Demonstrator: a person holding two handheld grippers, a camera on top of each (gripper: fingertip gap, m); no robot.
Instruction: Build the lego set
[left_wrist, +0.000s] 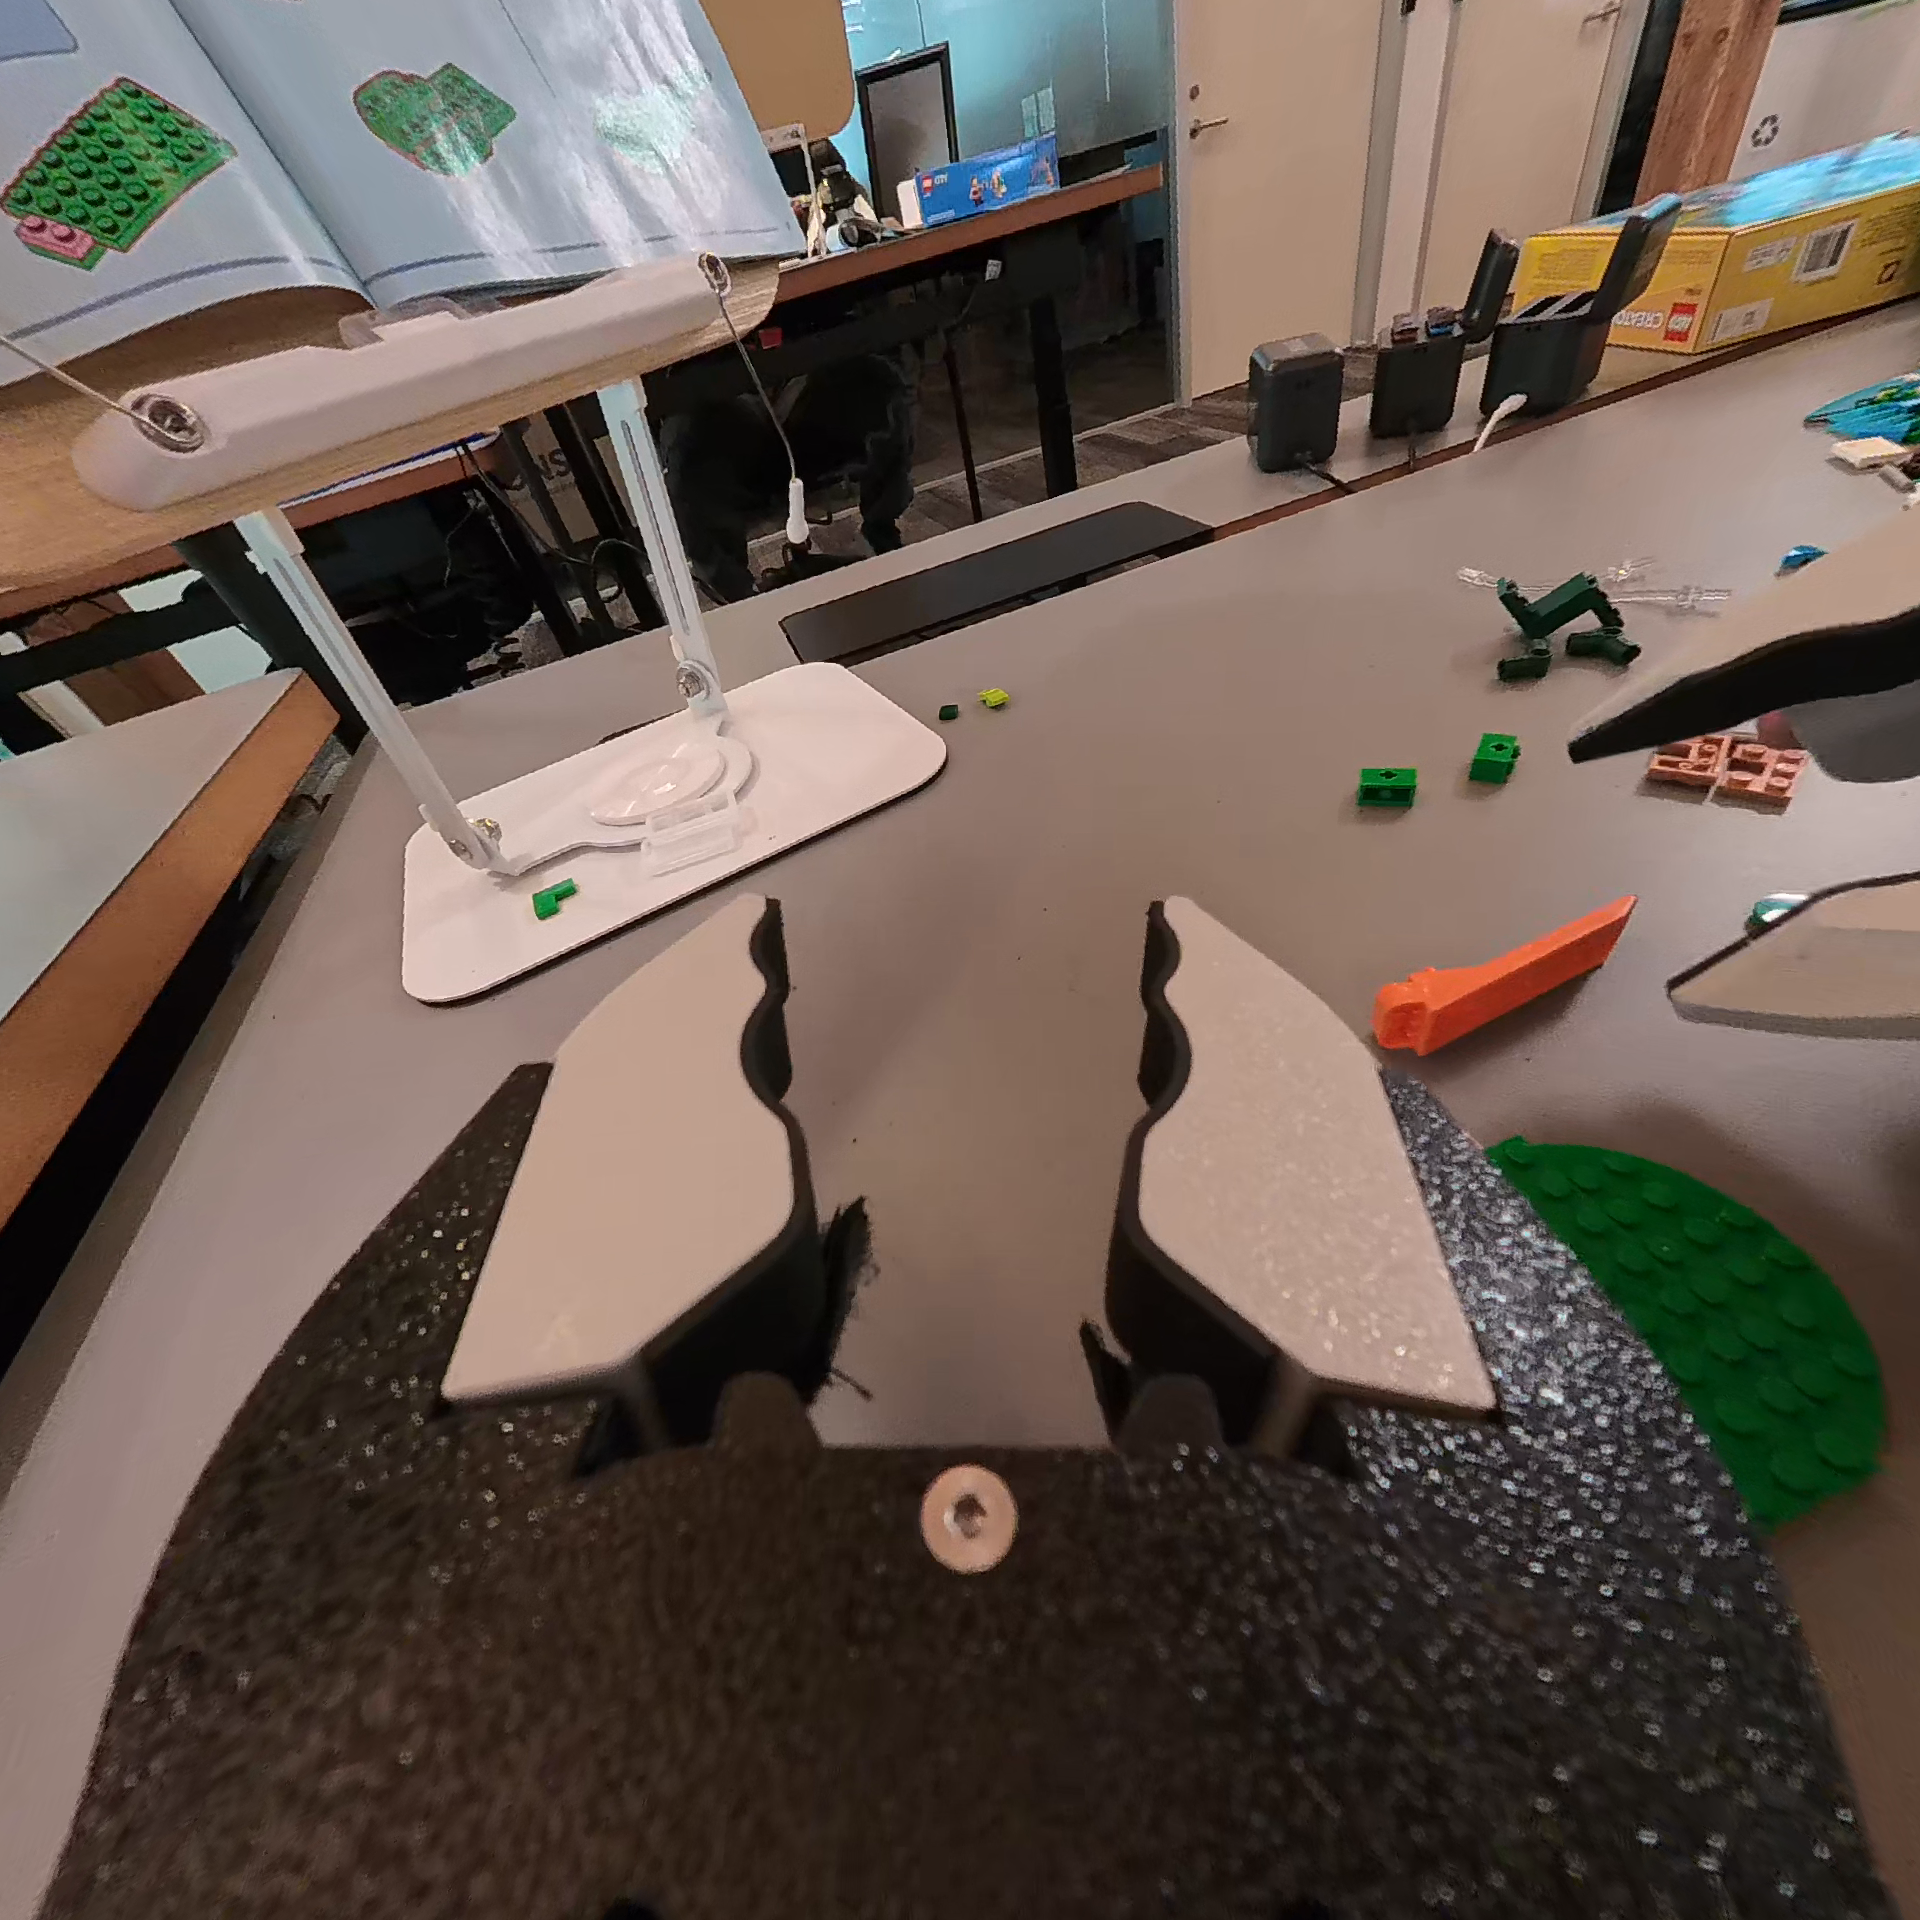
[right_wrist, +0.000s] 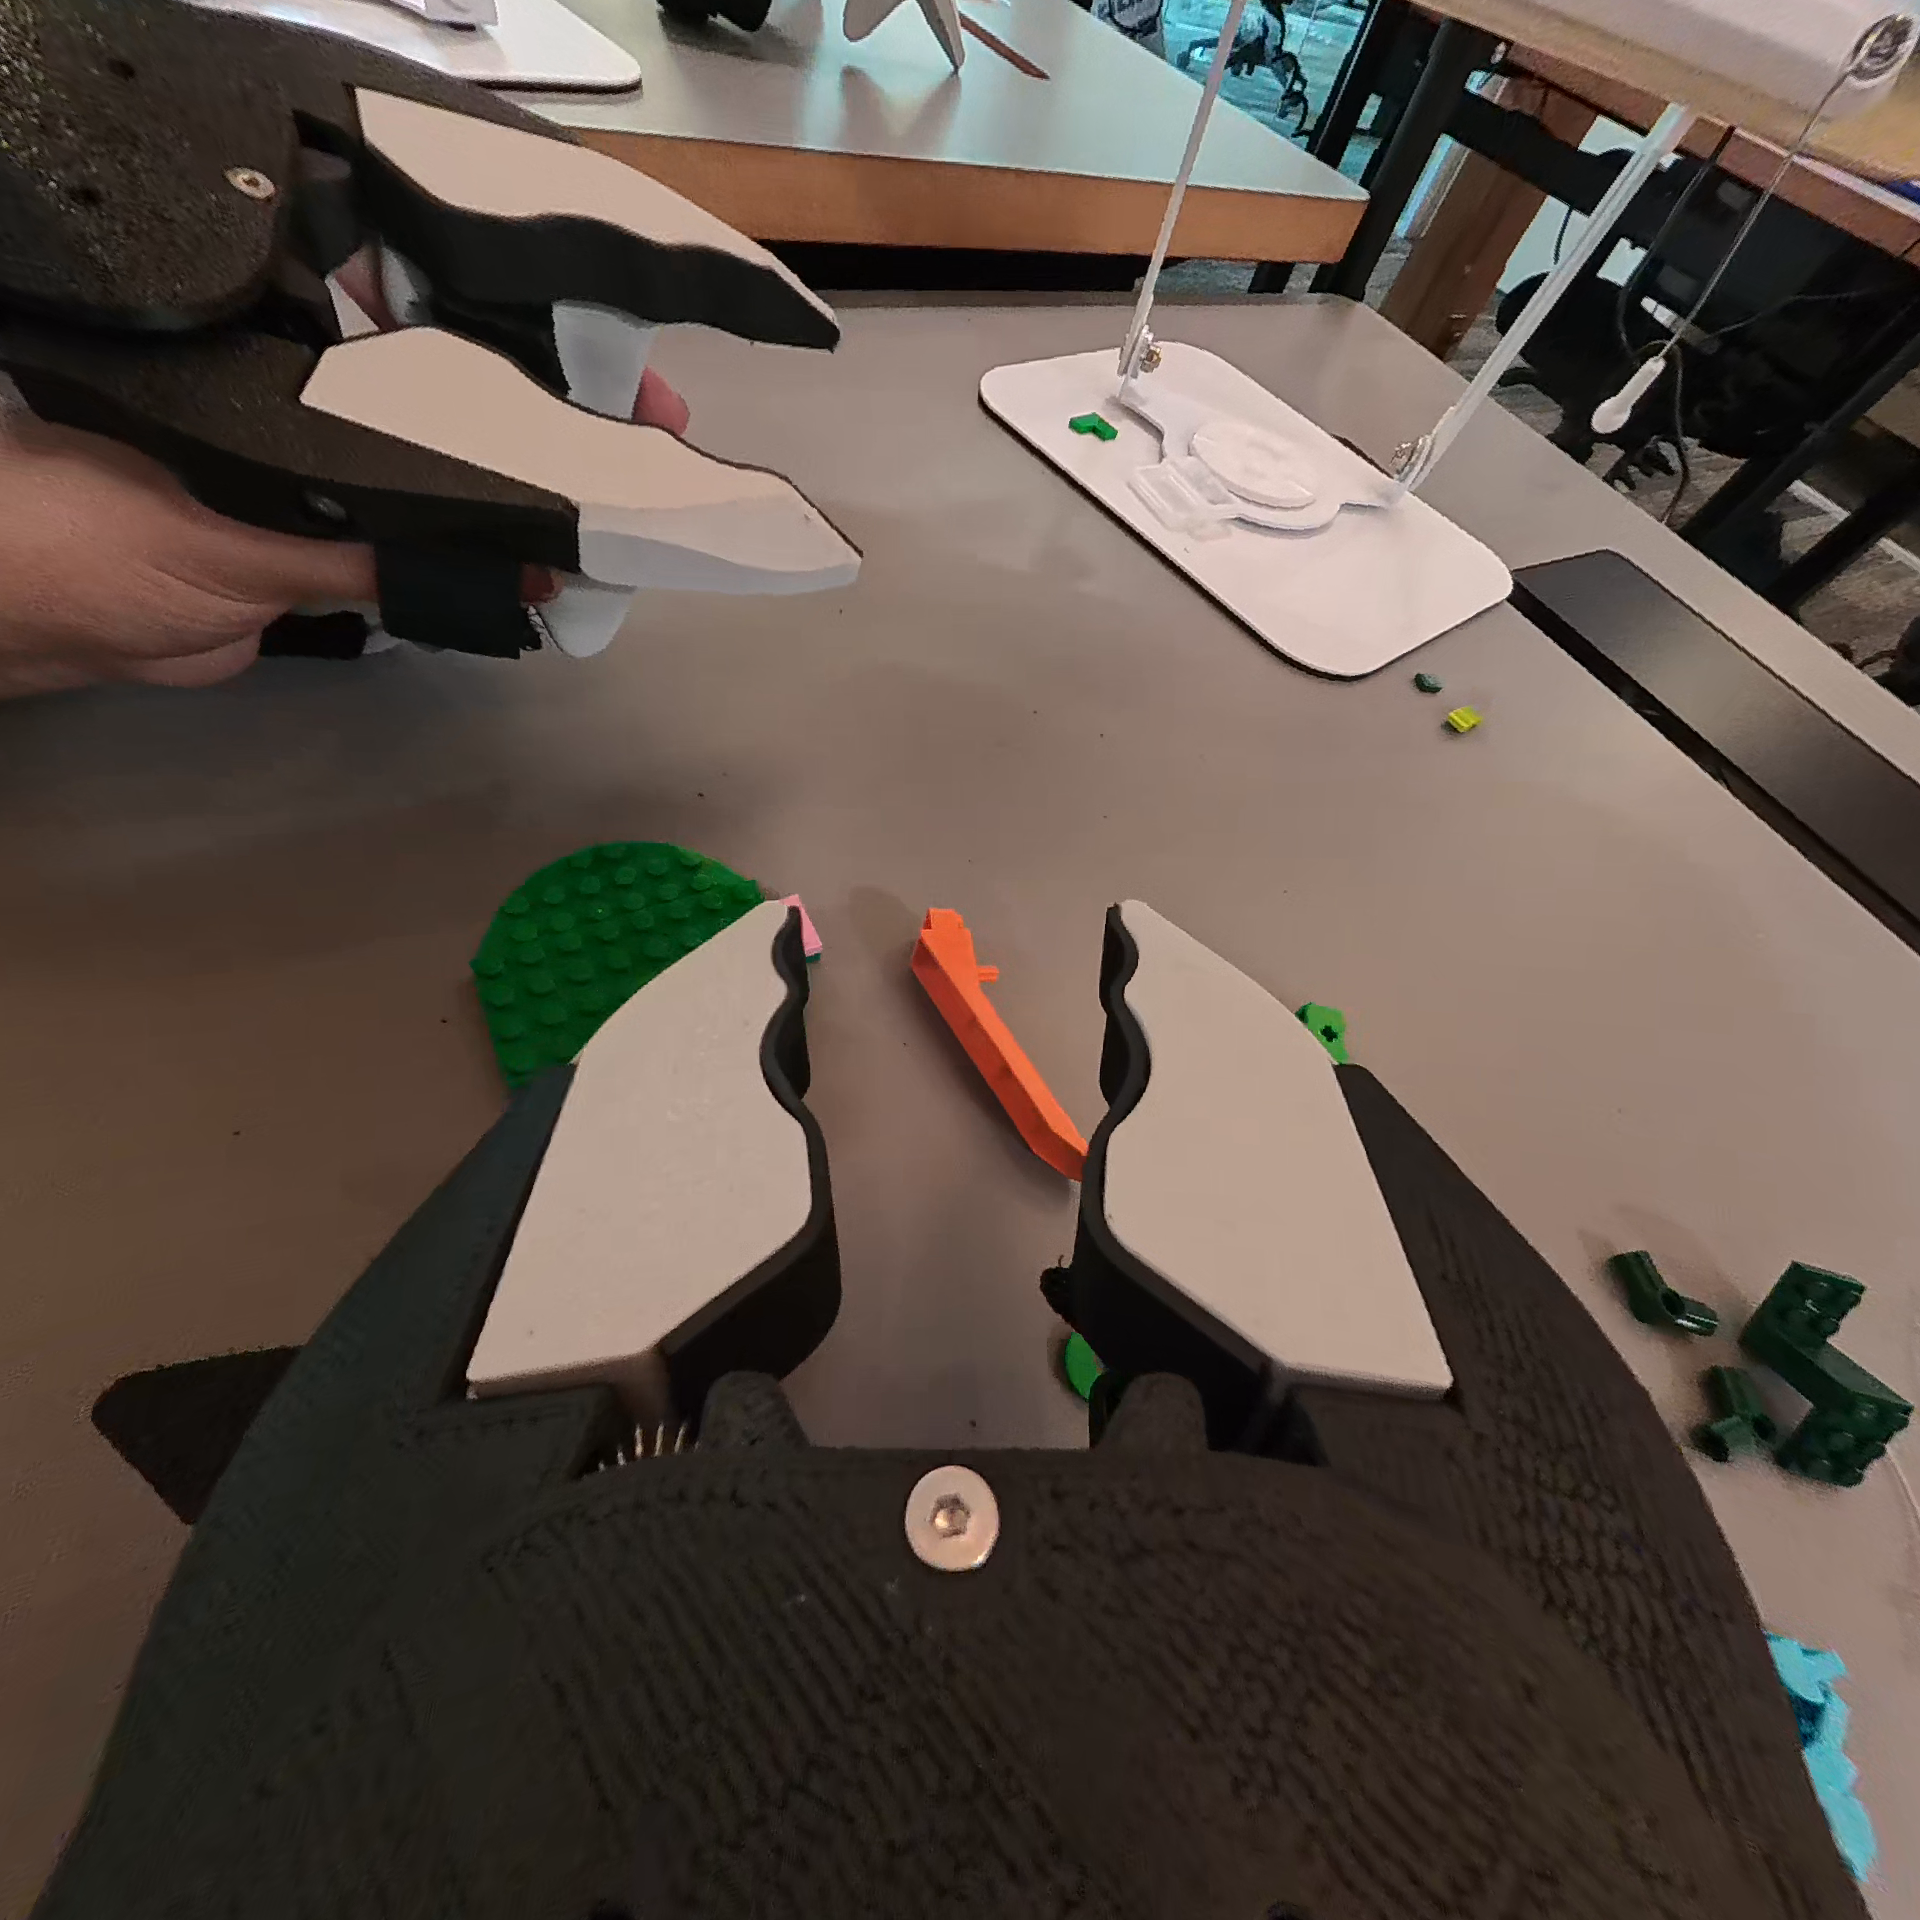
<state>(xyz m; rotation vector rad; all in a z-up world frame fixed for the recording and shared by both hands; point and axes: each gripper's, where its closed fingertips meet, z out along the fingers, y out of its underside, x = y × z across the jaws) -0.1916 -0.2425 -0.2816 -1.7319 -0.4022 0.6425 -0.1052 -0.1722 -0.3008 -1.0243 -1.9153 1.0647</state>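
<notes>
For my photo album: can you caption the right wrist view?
Open right gripper above an orange brick separator, beside a green baseplate.

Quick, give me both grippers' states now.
Left gripper: open, holding nothing, above bare table.
Right gripper: open, holding nothing, orange tool lying on the table between its fingers.

A grey tabletop (right_wrist: 1039, 748) carries a green studded plate (right_wrist: 603, 935), an orange separator tool (right_wrist: 987, 1049), dark green pieces (right_wrist: 1808, 1361) and a white stand base (right_wrist: 1351, 582) — all lying loose, apart.
</notes>
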